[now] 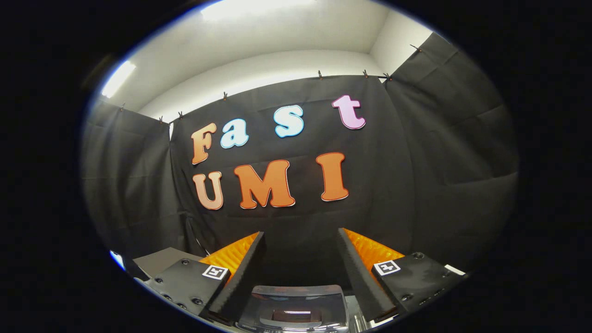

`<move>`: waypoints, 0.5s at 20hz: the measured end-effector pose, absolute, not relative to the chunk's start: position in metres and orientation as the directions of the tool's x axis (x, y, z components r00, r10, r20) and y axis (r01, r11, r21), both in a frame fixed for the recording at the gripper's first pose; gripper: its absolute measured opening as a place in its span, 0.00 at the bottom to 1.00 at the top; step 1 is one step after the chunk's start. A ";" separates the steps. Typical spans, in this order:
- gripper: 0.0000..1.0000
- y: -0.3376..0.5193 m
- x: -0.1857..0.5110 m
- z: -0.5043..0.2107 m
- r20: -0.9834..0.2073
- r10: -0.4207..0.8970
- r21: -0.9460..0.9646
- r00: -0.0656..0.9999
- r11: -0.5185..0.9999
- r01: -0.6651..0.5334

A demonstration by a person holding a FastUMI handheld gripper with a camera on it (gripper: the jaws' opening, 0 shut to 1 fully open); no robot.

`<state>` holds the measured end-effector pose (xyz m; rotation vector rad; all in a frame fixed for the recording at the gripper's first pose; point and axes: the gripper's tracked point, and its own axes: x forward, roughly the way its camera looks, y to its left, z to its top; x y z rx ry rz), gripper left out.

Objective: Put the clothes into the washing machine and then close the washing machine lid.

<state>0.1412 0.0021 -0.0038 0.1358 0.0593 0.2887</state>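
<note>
We see the claw (300,240) spread wide with nothing between its fingers, pointing at the black cloth wall (416,175), while the washing machine (296,307) sits low between them at frame bottom centre.

I count one gripper (300,240) ahead of me, with two fingers (247,268) spread wide apart and nothing held between them. Each finger carries one small square marker tag (215,272), so two tags in all. Low between the fingers I see one washing machine (298,307), its dark glossy top showing as a single curved panel. Behind it hang three black cloth panels (416,185) that make up the booth walls: one on the left, one in the middle, one on the right. Along their top edge I can pick out about eight small clips (319,74). Overhead I count two ceiling lights (118,78).
</note>
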 end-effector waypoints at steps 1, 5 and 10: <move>0.99 0.003 0.142 -0.003 -0.039 0.288 0.140 0.957 0.950 -0.280; 0.99 0.003 0.142 -0.006 -0.044 0.289 0.140 0.956 0.950 -0.280; 0.98 0.004 0.143 -0.006 -0.044 0.289 0.141 0.956 0.949 -0.280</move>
